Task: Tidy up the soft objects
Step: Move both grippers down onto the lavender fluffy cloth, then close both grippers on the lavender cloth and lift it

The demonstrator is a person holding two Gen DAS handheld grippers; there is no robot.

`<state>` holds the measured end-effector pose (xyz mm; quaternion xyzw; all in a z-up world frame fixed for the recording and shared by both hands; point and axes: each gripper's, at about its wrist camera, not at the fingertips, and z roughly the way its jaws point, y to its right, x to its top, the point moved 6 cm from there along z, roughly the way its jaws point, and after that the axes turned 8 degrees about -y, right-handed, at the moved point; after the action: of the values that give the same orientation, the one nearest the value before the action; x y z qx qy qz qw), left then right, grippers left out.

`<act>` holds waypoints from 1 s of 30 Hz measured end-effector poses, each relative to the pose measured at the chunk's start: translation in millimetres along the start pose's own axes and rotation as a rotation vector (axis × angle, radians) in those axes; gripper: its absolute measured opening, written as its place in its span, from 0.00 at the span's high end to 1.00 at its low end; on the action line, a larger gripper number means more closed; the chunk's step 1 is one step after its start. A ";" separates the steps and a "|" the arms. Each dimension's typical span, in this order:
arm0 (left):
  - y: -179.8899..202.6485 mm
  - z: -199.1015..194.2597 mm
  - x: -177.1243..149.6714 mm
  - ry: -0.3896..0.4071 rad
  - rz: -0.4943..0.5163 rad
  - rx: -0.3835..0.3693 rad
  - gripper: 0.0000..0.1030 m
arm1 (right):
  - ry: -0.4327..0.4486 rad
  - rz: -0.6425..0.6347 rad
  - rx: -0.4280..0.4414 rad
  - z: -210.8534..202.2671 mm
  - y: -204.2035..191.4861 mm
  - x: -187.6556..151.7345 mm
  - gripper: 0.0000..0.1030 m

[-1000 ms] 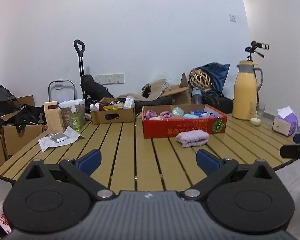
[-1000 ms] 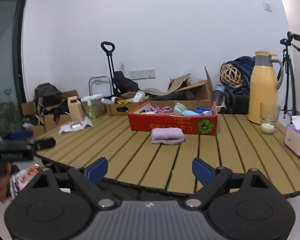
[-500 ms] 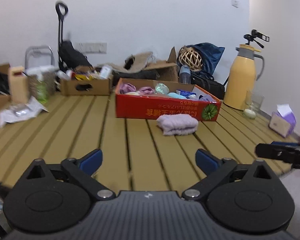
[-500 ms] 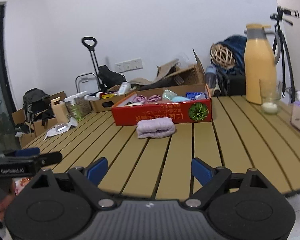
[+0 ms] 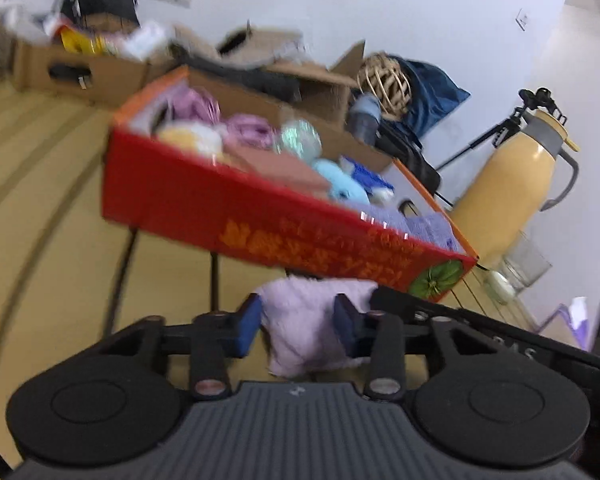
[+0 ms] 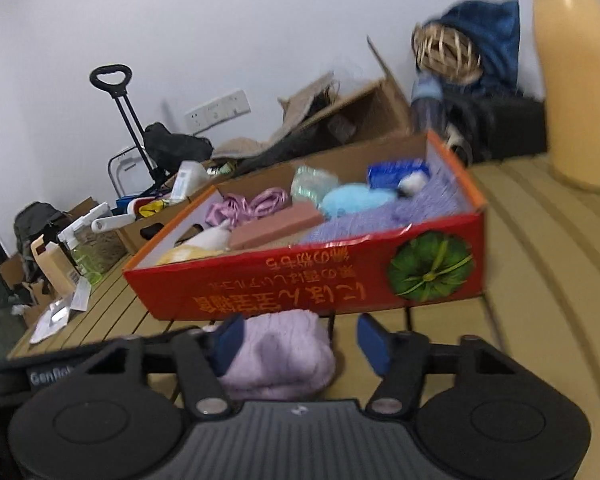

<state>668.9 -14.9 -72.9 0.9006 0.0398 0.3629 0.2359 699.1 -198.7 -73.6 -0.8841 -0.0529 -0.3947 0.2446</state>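
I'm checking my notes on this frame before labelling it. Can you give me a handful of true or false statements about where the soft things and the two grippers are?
1. The folded lilac towel lies on the slatted table, outside the red cardboard box. True.
2. The left gripper has the towel between its fingers. True; its jaws have just been closing.
3. The red box is empty. False: it holds soft items, among them a light blue plush toy and pink cloth.
4. The yellow thermos jug stands inside the red box. False: it stands on the table beyond the box.
5. The right gripper is over the box. False: it is at the towel, in front of the box.
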 end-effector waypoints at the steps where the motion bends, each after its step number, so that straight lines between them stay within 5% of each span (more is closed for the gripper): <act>1: -3.6 2.9 -0.5 -0.014 -0.017 -0.017 0.66 | -0.021 0.019 0.025 9.3 2.9 -1.5 0.52; 6: -6.8 4.1 0.4 -0.026 -0.043 -0.073 0.74 | -0.060 0.064 0.092 21.4 8.0 -9.4 0.66; 17: 5.6 -5.6 -2.2 -0.004 0.045 -0.065 0.82 | -0.038 0.045 0.083 13.0 4.5 -13.2 0.74; 22: 27.9 -63.9 -20.2 0.068 0.088 -0.065 0.82 | 0.016 0.017 0.097 -24.9 -16.9 -17.4 0.76; 30: 63.7 -167.4 -74.3 0.105 0.146 -0.097 0.82 | 0.098 -0.009 0.123 -135.1 -64.4 -73.0 0.76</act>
<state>495.5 -23.0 13.6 0.8684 -0.0312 0.4273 0.2497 539.9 -199.2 -24.4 -0.8467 -0.0689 -0.4345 0.2992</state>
